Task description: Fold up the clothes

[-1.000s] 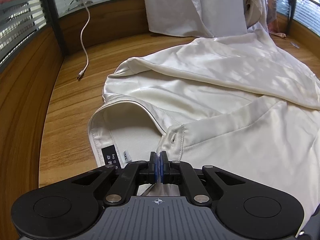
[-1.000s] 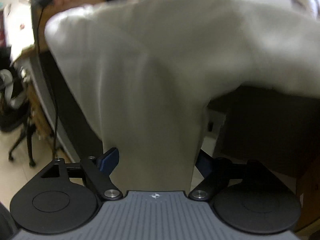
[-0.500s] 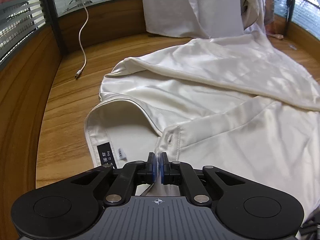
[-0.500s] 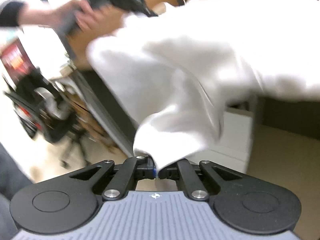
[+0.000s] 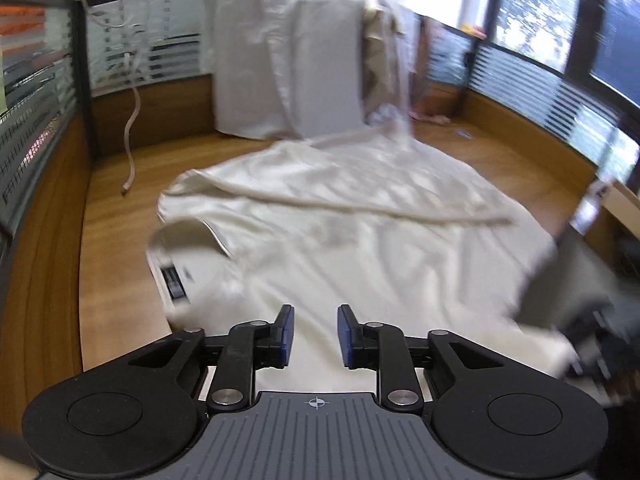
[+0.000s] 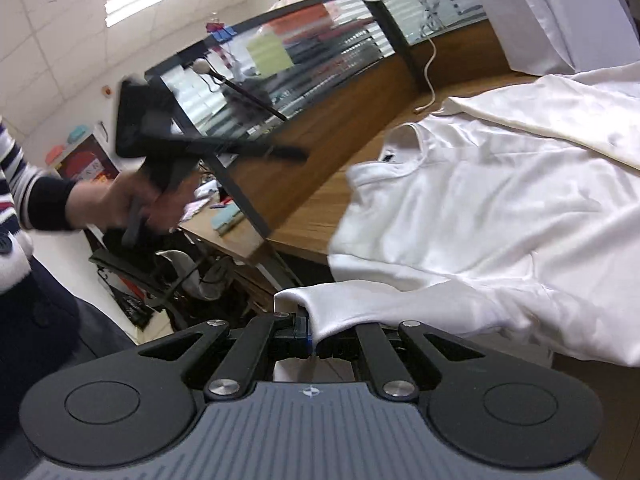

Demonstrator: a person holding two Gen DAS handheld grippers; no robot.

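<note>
Cream shirt (image 5: pixel 360 240) sprawls across wooden desk (image 5: pixel 116 248), uncontained

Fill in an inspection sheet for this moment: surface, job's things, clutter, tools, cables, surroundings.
Surface: wooden table with raised wooden edging.
Job's things: cream shirt spread flat, collar and label toward the near left; one edge trails off the table edge into the right tool.
Clutter: more pale cloth draped upright at the far end.
Tools: left tool open, hanging above the shirt, holding nothing; right tool shut on a fold of the shirt.
Cables: white cable hanging down the far left, its plug end on the table.
Surroundings: glass partitions with blinds, windows to the right, an office chair beyond the table.
</note>
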